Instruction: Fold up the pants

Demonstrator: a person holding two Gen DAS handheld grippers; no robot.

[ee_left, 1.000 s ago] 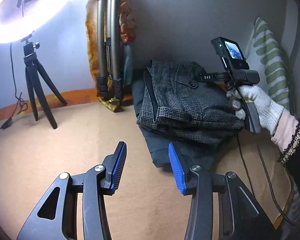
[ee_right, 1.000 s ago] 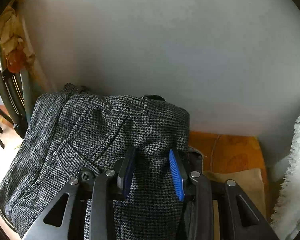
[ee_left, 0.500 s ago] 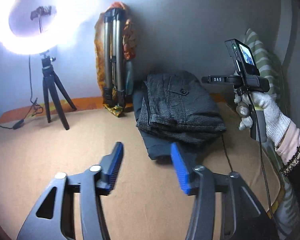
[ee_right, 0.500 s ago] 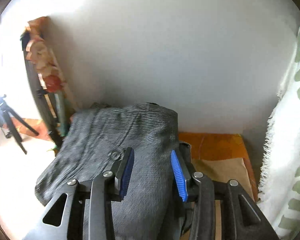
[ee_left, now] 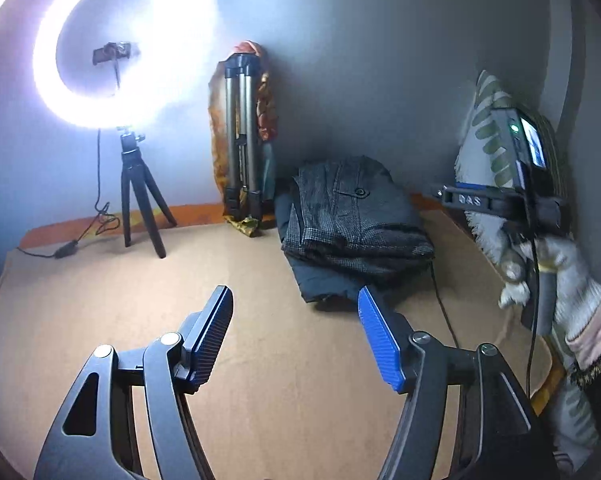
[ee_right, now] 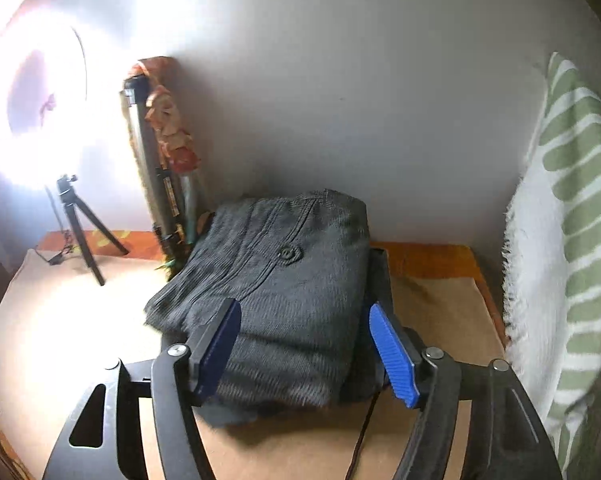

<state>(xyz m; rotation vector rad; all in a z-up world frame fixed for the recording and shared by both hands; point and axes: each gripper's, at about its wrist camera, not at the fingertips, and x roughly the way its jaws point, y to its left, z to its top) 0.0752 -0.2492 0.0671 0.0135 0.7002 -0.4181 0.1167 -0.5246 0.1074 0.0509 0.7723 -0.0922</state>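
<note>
Folded pants lie stacked on a darker garment near the wall, task apparently complete; left gripper and right gripper, fingers just opened and empty, stand clear to leave the fold undisturbed.

ring light lit, on small black tripod, far left | folded silver tripod upright against wall, patterned cloth behind it | striped green-white pillow at right | tan sheet covering surface | black cable lying on sheet
</note>
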